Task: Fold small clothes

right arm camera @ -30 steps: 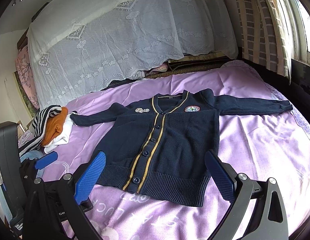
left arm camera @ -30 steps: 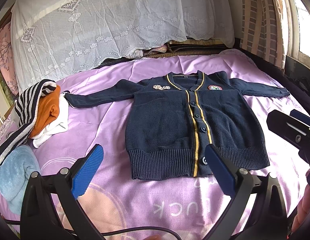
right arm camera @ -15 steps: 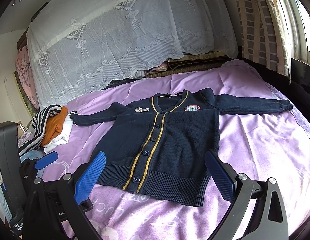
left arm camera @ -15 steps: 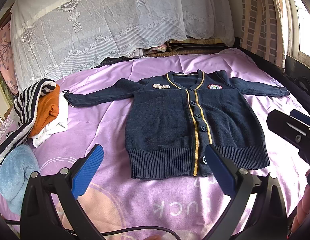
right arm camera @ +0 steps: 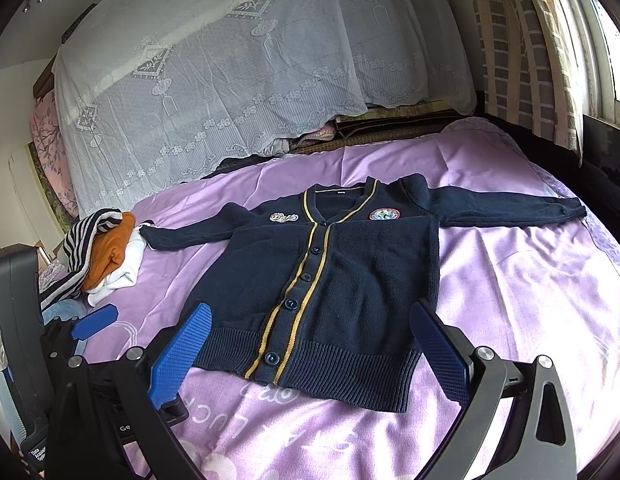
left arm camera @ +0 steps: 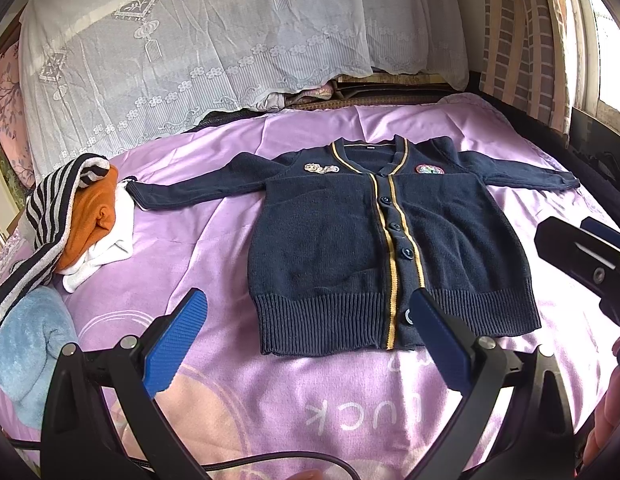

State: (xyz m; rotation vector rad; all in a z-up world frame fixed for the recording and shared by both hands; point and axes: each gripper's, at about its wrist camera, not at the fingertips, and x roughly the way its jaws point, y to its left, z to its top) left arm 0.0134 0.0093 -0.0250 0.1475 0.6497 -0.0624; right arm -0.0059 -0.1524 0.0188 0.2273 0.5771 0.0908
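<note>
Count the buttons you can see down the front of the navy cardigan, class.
5 on the cardigan, in a line down the placket: top button, then, and the lowest on the ribbed hem. None looks hidden.

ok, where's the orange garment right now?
The orange garment lies in the pile at the left edge of the purple bedspread in both wrist views, under a striped piece, over white cloth, just beyond the navy cardigan's outstretched sleeve cuff.

Cardigan sits a touch higher in both views; claws edged back.
</note>
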